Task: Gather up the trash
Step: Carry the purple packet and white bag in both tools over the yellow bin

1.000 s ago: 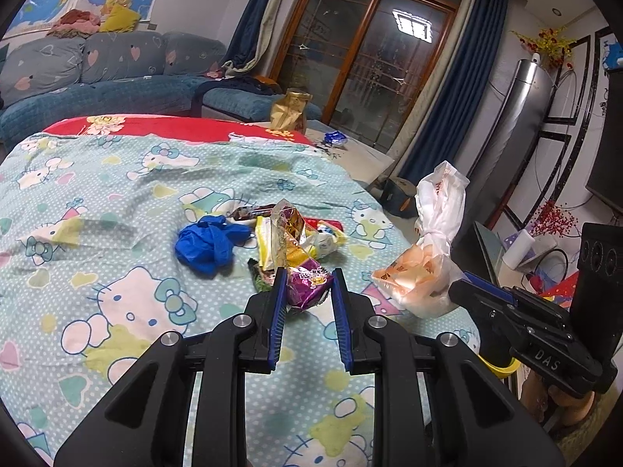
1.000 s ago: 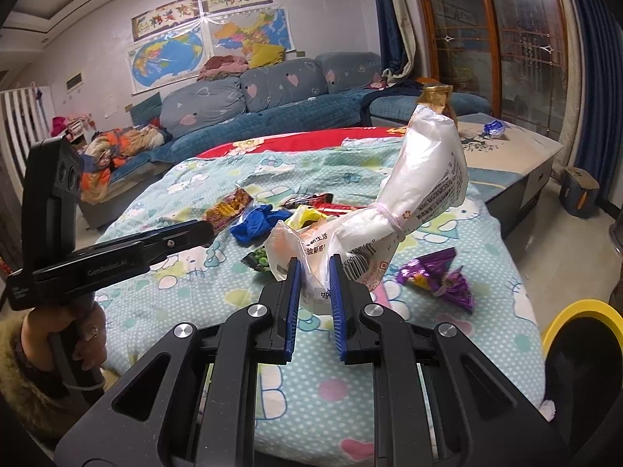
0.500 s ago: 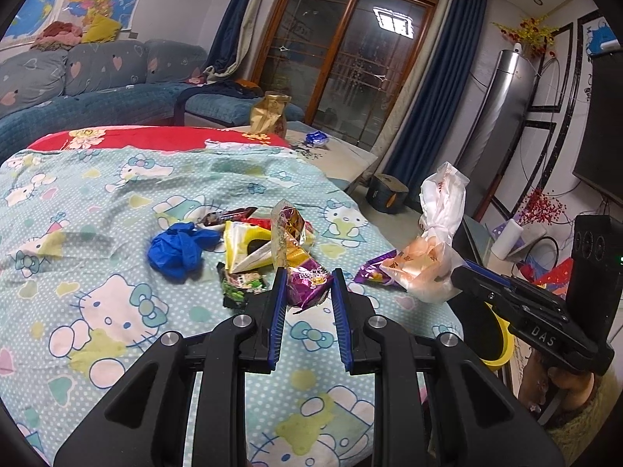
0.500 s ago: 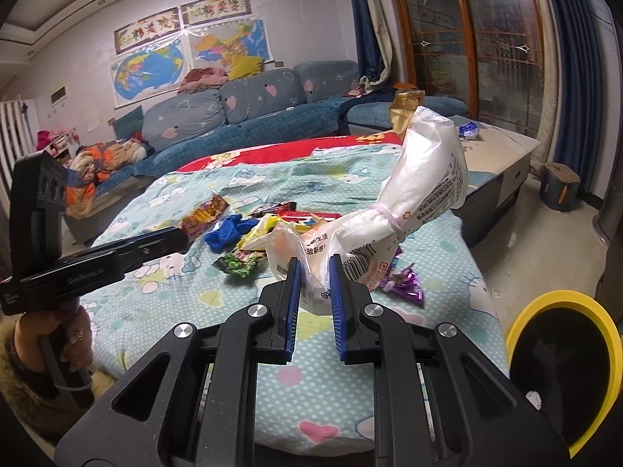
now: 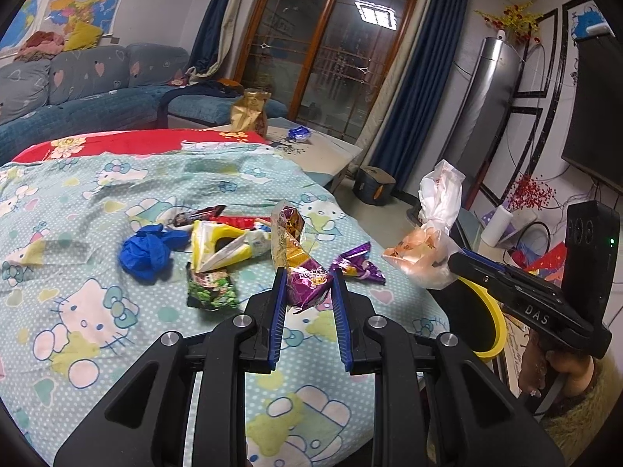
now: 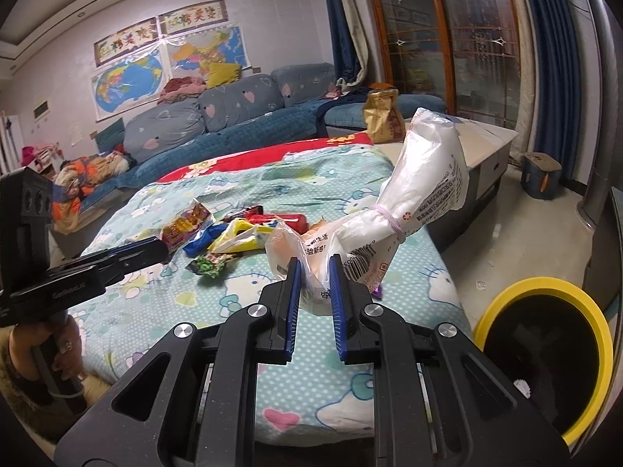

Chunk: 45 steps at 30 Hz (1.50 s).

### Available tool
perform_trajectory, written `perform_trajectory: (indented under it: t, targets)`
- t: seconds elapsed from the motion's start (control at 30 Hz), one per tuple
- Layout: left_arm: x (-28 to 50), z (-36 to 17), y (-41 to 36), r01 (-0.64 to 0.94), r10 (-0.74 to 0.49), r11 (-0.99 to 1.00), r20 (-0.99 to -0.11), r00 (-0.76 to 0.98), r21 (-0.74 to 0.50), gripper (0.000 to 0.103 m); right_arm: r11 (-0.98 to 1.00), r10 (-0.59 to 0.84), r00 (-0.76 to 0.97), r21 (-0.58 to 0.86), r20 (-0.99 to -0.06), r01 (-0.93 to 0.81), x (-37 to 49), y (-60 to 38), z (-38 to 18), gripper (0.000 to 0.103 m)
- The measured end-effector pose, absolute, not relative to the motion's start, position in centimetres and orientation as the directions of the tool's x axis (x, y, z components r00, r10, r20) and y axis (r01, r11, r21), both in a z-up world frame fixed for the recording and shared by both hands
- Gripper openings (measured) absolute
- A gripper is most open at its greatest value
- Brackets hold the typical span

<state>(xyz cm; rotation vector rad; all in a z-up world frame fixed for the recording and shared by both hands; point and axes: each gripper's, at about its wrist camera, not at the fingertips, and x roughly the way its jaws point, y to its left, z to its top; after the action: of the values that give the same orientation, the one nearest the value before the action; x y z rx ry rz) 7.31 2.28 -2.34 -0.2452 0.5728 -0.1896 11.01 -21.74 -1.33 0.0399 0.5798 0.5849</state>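
My left gripper (image 5: 308, 276) is shut on a purple snack wrapper (image 5: 307, 286), which it holds above the Hello Kitty bed cover (image 5: 97, 311). Seen from the right wrist, the left gripper (image 6: 155, 247) hovers at the left over the cover. My right gripper (image 6: 314, 268) is shut on a tied white plastic bag (image 6: 424, 179) that sticks up past its fingers. In the left wrist view the right gripper (image 5: 455, 260) and its bag (image 5: 428, 260) hang off the bed's right edge, above a yellow-rimmed bin (image 5: 494, 311). More trash lies on the cover: a blue glove (image 5: 146, 251), a yellow packet (image 5: 218, 245), a green packet (image 5: 212, 292) and a second purple wrapper (image 5: 358, 268).
The yellow-rimmed bin (image 6: 545, 284) stands on the floor at the bed's right corner. A low table (image 5: 323, 151) with a gold bag (image 5: 249, 116) stands behind the bed, a blue sofa (image 6: 241, 124) beyond. A person's hand (image 6: 39, 342) grips each handle.
Both grippers have slid right toward the bed's corner, still holding the wrapper and the bag. The bin shows larger in the right wrist view, and the second purple wrapper has come into sight.
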Motion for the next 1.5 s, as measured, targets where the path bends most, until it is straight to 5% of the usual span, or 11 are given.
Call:
perform_trajectory:
  t: [1.5]
  targets:
    - [10.5,-3.5,-10.3,0.373,-0.405,0.912,-0.537,0.74,-0.173,0.022,0.934,0.348,0.763,0.271,-0.545,-0.232,11.7,-32.9,-4.3,0.011]
